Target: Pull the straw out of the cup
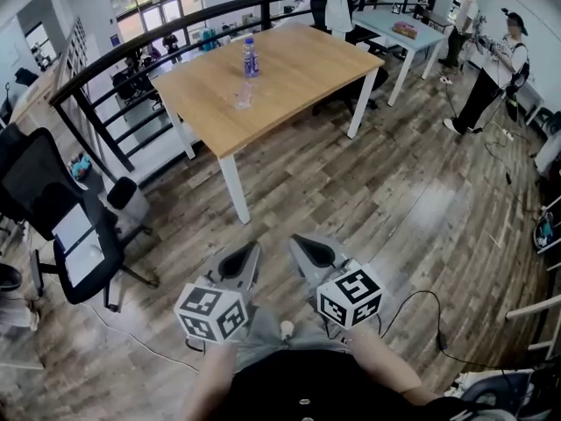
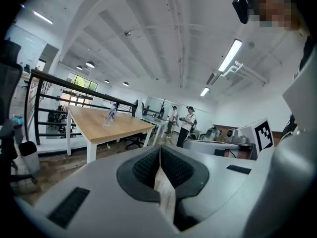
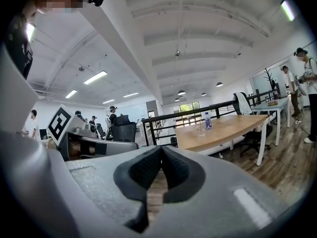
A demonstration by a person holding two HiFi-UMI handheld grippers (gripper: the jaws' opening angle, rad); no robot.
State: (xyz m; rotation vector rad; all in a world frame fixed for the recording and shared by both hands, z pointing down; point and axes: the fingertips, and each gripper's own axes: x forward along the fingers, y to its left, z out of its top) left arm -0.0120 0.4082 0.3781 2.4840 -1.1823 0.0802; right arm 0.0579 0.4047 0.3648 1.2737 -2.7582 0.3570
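A clear plastic cup stands on the wooden table, just in front of a blue-labelled water bottle. The straw is too small to make out. Both grippers hang low in front of the person, well short of the table and over the wood floor. My left gripper is shut with nothing between its pads, and so is my right gripper. In the left gripper view the shut left gripper points toward the far cup. In the right gripper view the shut right gripper faces the cup and bottle.
A black office chair stands at the left. A black railing runs behind the table. A white table and two people are at the back right. A cable lies on the floor at the right.
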